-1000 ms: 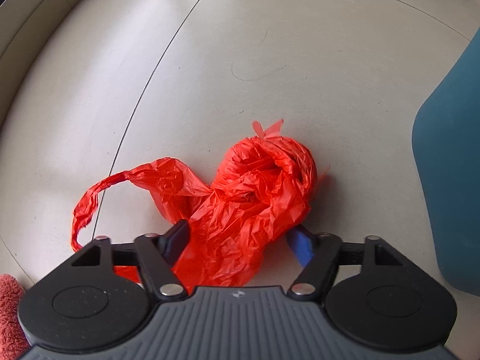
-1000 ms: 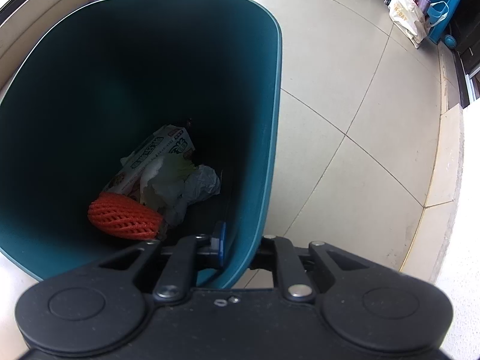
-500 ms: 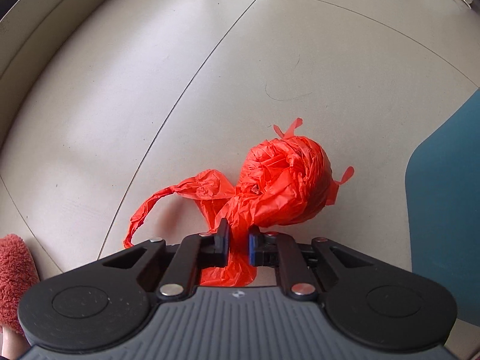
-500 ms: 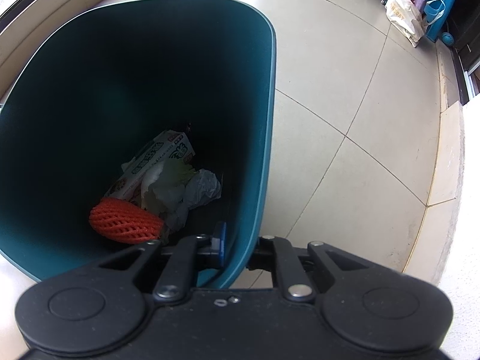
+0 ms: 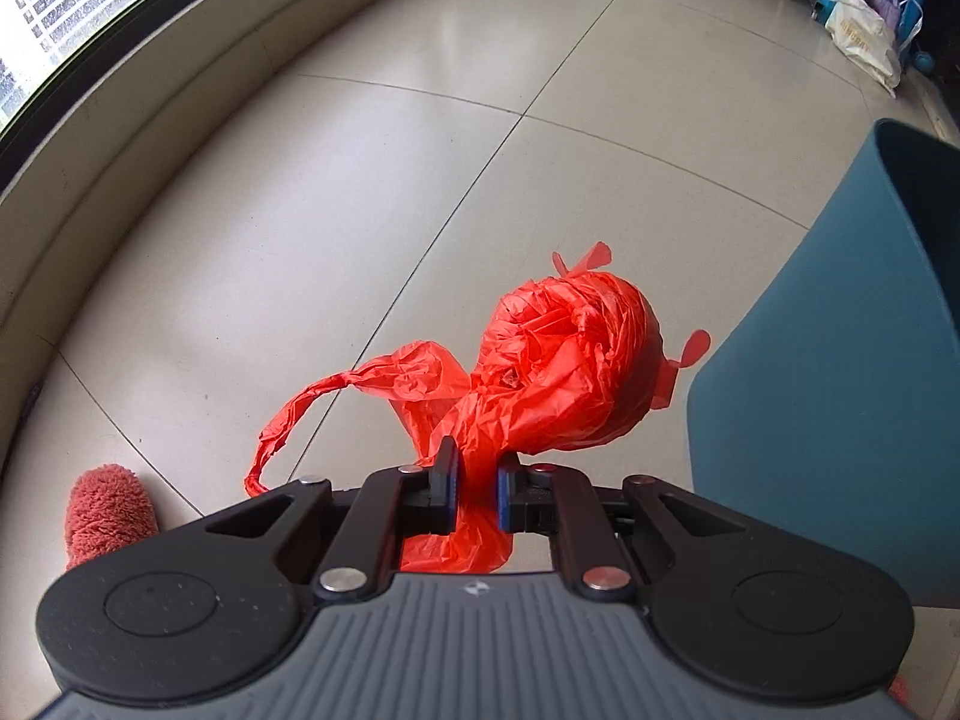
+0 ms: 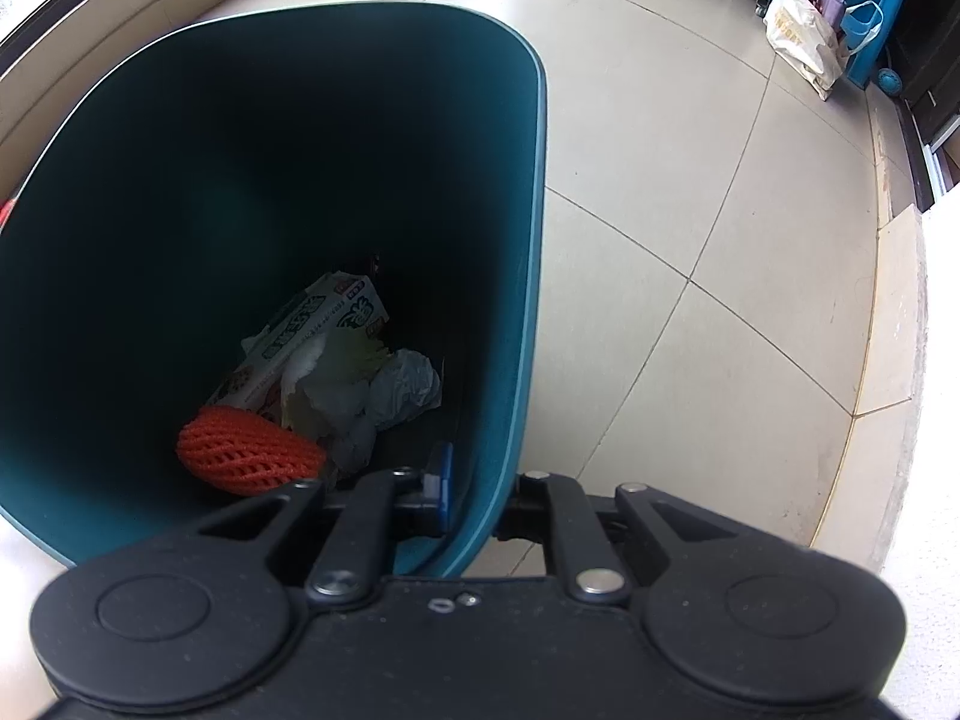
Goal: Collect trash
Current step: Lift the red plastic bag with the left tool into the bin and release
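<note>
Inside bin (image 6: 510, 240), trash unseen leftward, red bag (image 5: 564, 372) clamped

Pale tiled floor (image 5: 420, 192) carries a white shopping bag (image 5: 864, 36).

Black left claw (image 5: 477, 489), ribbed grey housing, silver pivot screws.

Teal bin (image 5: 840, 396): cut off by left-wrist frame's right edge. Right tongs' (image 6: 474, 495) outer finger hidden behind bin wall. Carton (image 6: 306, 342) print illegible, partly buried under crumpled paper (image 6: 402, 387).
</note>
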`<state>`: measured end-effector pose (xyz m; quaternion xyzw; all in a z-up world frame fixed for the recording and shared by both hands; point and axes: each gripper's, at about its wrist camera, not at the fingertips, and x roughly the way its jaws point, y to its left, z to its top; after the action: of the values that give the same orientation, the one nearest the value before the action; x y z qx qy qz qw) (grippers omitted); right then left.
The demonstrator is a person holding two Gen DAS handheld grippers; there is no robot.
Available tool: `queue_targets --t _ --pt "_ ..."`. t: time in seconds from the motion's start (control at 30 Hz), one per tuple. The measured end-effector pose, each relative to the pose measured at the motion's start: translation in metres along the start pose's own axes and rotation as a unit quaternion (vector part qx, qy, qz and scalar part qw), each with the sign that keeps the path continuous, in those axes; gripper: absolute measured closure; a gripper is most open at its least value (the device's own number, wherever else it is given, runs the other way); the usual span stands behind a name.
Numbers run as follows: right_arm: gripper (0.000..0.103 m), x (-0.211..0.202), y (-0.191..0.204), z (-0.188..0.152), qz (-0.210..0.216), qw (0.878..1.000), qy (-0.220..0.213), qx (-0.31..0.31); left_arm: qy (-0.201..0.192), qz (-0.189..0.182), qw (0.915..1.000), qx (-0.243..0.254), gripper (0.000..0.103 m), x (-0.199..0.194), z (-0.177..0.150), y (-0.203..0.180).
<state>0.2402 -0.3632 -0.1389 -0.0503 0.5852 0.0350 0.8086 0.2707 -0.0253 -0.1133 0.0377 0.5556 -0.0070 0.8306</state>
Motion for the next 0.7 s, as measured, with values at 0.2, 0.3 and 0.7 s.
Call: queue_targets --t 0.2,0.3,0.7 --pt "0.091 -0.003 -0.001 0.0 0.002 1.0 -0.004 0.005 -0.033 -0.019 0.9991 0.021 0.092 -0.094 -0.008 -0.026" --pt "0.093 -0.002 -0.005 0.0 0.003 1.0 -0.007 0.008 -0.047 -0.029 0.998 0.03 0.092 -0.128 -0.008 -0.041" --pt "0.093 -0.009 -0.015 0.0 0.014 1.0 -0.008 0.018 -0.048 -0.101 0.9886 0.1 0.092 -0.144 0.012 -0.129"
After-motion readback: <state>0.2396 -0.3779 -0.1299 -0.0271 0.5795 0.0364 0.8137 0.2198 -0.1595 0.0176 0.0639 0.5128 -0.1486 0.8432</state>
